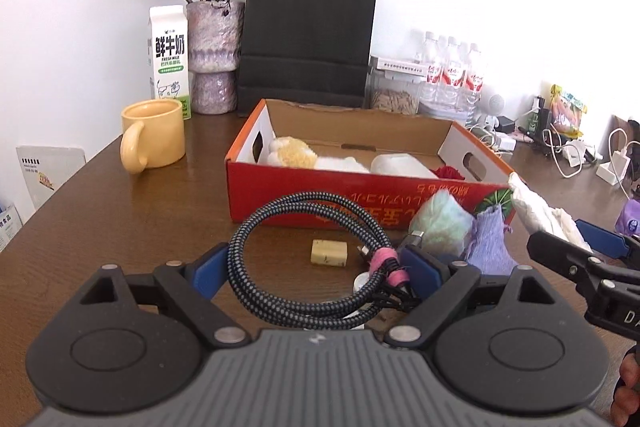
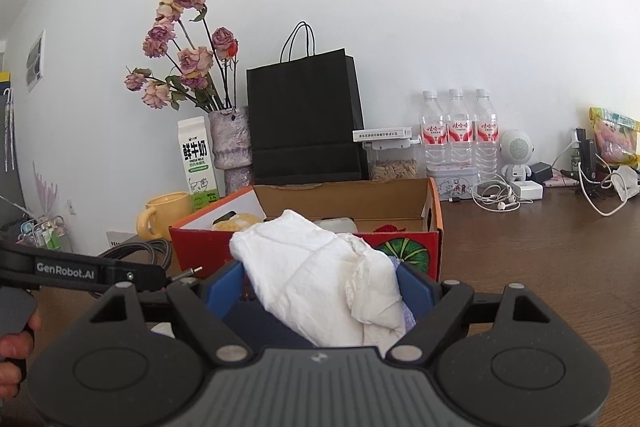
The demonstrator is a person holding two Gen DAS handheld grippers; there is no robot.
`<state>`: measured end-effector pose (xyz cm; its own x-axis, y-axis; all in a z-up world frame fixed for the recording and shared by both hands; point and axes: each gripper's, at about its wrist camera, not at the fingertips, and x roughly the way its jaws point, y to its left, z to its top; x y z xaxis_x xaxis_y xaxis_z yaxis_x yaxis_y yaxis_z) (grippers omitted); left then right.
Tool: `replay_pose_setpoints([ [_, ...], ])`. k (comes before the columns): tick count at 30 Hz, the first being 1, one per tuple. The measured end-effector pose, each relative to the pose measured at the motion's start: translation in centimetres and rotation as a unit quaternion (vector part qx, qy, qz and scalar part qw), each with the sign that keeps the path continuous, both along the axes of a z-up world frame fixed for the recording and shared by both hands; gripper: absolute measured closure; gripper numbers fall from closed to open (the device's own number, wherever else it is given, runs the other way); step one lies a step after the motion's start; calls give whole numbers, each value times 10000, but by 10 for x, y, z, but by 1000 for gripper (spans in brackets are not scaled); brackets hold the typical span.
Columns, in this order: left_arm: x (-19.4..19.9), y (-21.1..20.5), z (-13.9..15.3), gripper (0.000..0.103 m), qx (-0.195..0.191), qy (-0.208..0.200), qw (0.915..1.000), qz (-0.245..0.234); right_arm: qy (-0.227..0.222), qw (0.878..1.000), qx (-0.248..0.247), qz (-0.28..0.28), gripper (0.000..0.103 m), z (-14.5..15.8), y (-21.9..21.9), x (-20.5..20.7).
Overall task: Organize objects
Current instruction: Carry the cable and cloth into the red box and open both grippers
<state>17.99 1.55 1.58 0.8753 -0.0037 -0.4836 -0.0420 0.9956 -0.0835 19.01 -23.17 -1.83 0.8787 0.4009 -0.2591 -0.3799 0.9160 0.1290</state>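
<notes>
1. Left wrist view: the left gripper (image 1: 316, 269) has its blue-padded fingers closed against the two sides of a coiled, black-and-grey braided cable (image 1: 308, 259) bound with a pink tie; the coil is held between the pads above the dark brown wooden table (image 1: 100, 219).
2. Just beyond the coil, a small yellowish rectangular soap bar (image 1: 329, 251) lies on the table in front of an open red-and-orange cardboard box (image 1: 360, 187).
3. Inside the box sit a cream and yellow fluffy item (image 1: 292, 153), a white rounded block (image 1: 400, 165) and something red (image 1: 450, 173).
4. Against the box's near right corner rest a pale green fluffy ball (image 1: 442, 227) and a lilac knitted cloth (image 1: 490, 241).
5. At the right edge, the right gripper (image 1: 576, 247) is clamped on a crumpled white paper towel (image 1: 540, 211).
6. A yellow ceramic mug (image 1: 154, 135) stands left of the box; behind are a white milk carton (image 1: 168, 57), a purple vase of dried roses (image 1: 212, 55) and a black paper bag (image 1: 308, 35).
7. Right wrist view: the right gripper (image 2: 320, 293) grips the crumpled white paper towel (image 2: 320, 275) between its blue pads, held up in front of the red-and-orange cardboard box (image 2: 400, 243).
8. The left gripper (image 2: 136, 275) reaches in from the left with the braided cable (image 2: 136, 253); its jaw state cannot be told from here.
9. Clear water bottles (image 2: 460, 131) stand at the wall beyond the box.
</notes>
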Motion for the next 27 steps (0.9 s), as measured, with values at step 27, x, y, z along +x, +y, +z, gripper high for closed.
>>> replay_pose_setpoints([
  [27,162,-12,39,11,-322,-559,9978,123,-128,9987,-456,-202,21,34,43,186],
])
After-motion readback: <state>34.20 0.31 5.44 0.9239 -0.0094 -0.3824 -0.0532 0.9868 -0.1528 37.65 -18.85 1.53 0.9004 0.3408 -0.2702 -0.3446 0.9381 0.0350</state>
